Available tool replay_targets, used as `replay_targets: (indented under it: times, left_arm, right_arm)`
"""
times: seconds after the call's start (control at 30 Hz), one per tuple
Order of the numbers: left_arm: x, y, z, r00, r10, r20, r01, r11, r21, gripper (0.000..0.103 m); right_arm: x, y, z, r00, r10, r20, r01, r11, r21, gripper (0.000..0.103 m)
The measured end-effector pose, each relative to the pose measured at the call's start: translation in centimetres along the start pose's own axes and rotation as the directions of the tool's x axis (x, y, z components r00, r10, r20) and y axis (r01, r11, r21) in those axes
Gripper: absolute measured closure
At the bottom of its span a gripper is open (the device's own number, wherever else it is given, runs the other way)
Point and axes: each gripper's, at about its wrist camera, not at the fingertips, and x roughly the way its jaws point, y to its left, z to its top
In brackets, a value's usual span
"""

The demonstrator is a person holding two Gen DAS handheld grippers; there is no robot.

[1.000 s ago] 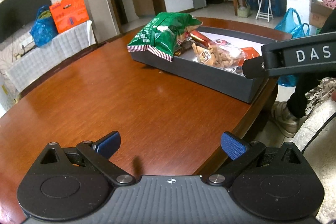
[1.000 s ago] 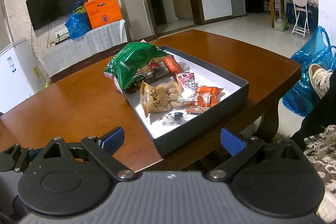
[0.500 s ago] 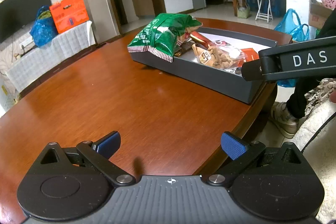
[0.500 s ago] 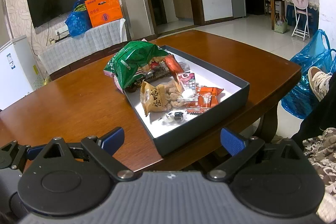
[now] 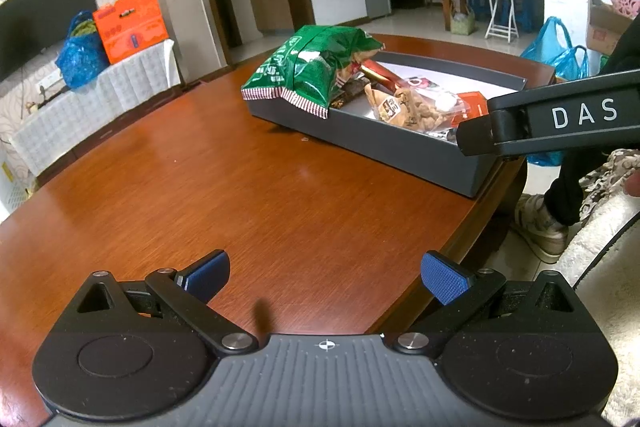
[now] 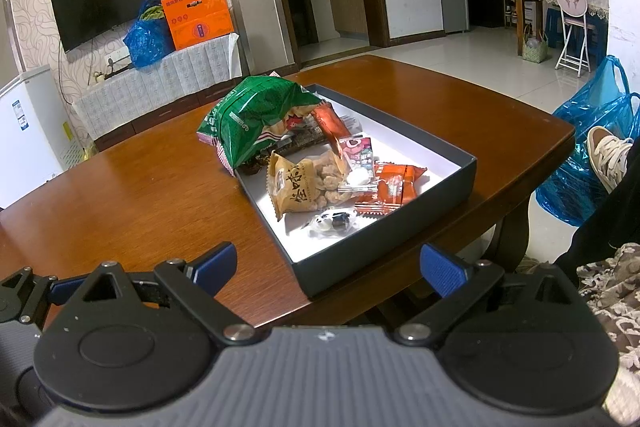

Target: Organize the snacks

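Although nothing is gripped at this moment, both tools are aimed toward the snacks. The left gripper [image 5: 325, 273] is spread wide above bare wood at the bottom of its frame, and nothing is held between its blue pads. The right gripper [image 6: 327, 265] is likewise released, its jaws set apart over the near corner of the dark tray [image 6: 394, 243].

The tray is seen in the centre of the right wrist view, on the brown table [image 6: 140, 195], and toward the upper right of the left wrist view. A green chip bag [image 6: 256, 117] is draped over the tray's far left rim and partly hangs outside it. Below it in the frame lie a tan pastry packet [image 6: 302, 183], an orange wrapper [image 6: 390, 185], a pink sachet [image 6: 358, 151] and a small clear-wrapped candy [image 6: 332, 221], all loosely overlapped on the white floor of the tray.

All of these are judged light, soft and crinkly, with slick film. The chip bag is probably air-filled and fragile inside, so it would best be pinched at its crimped striped seam, not across the belly. The flat packets would be taken at a raised edge, since little purchase is offered by their faces.
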Motion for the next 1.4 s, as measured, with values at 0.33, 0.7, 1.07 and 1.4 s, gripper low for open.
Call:
replay_targets:
  times: [0.33,0.7,1.07,1.4]
  left_arm:
    - [0.01,-0.05,-0.03,1.000,-0.002,0.001,0.002,1.000,0.002,0.000]
    - [-0.15,-0.09,-0.04,1.000,-0.007,0.003,0.007,1.000,0.006,0.000]
    - [-0.19,-0.07,-0.02,1.000,-0.007,0.002,0.007,1.000,0.009,0.000]
    - [-0.31,-0.39,-0.14,1.000,-0.015,0.011,0.014,0.999,0.033,0.000]
  right_arm:
    - [-0.01,-0.03,0.03,1.000,0.000,-0.001,0.000,1.000,0.000,0.003]
    - [-0.03,-0.01,0.02,1.000,0.000,0.000,0.000,1.000,0.000,0.003]
    - [-0.04,-0.03,0.05,1.000,-0.001,0.000,0.001,1.000,0.000,0.003]
    - [-0.05,-0.01,0.06,1.000,0.000,-0.001,0.000,1.000,0.001,0.003]
